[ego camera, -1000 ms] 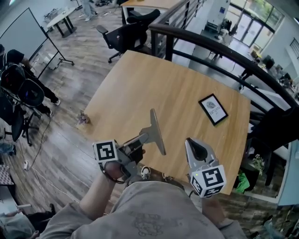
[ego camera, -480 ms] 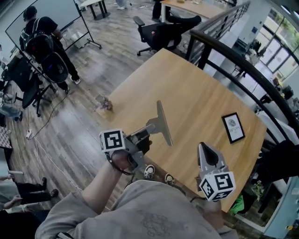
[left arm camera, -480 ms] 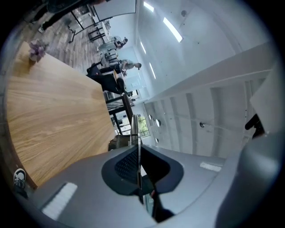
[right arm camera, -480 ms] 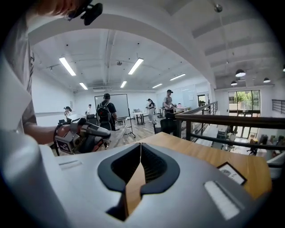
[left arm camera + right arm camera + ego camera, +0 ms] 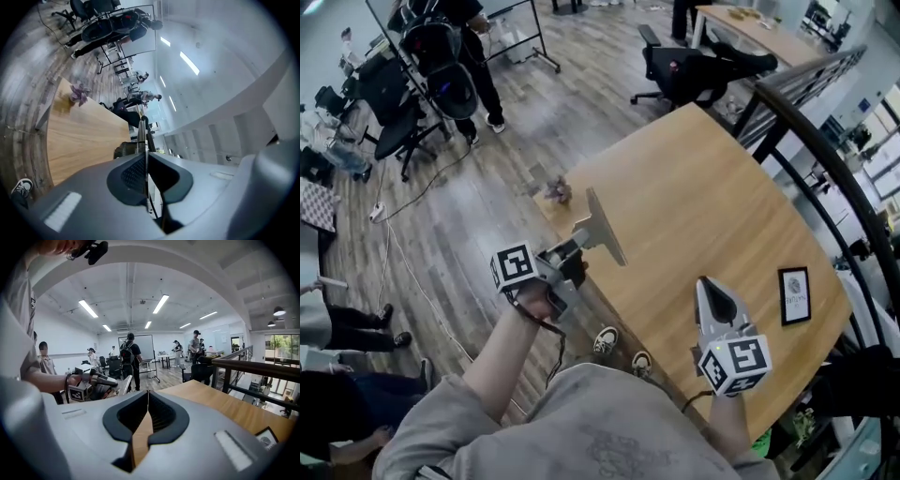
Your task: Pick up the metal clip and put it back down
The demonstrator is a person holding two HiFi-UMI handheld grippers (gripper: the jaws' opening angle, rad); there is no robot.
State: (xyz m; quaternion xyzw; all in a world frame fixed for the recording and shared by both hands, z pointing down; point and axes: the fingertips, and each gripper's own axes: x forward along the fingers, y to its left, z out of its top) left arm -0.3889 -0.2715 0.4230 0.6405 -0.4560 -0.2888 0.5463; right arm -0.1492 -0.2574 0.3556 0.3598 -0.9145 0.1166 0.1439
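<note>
My left gripper (image 5: 589, 236) is shut on the metal clip (image 5: 606, 225), a flat grey plate held crosswise just above the wooden table's (image 5: 703, 178) left edge. In the left gripper view the clip (image 5: 140, 135) stands edge-on between the closed jaws (image 5: 144, 157), its thin strip rising past the tips. The right gripper view also shows the clip (image 5: 125, 383), off to the left. My right gripper (image 5: 711, 287) hovers over the table's near edge, shut with nothing in it (image 5: 148, 395).
A small purplish thing (image 5: 555, 190) lies on the table's left corner, near the clip. A black framed card (image 5: 794, 293) lies at the right. A dark railing (image 5: 825, 155) runs behind the table. Office chairs (image 5: 694, 66) and people stand on the wood floor beyond.
My left gripper has carried the clip leftward, from over the table's near middle to its left edge by the purplish thing. The right gripper has shifted along the near edge. The view has swung.
</note>
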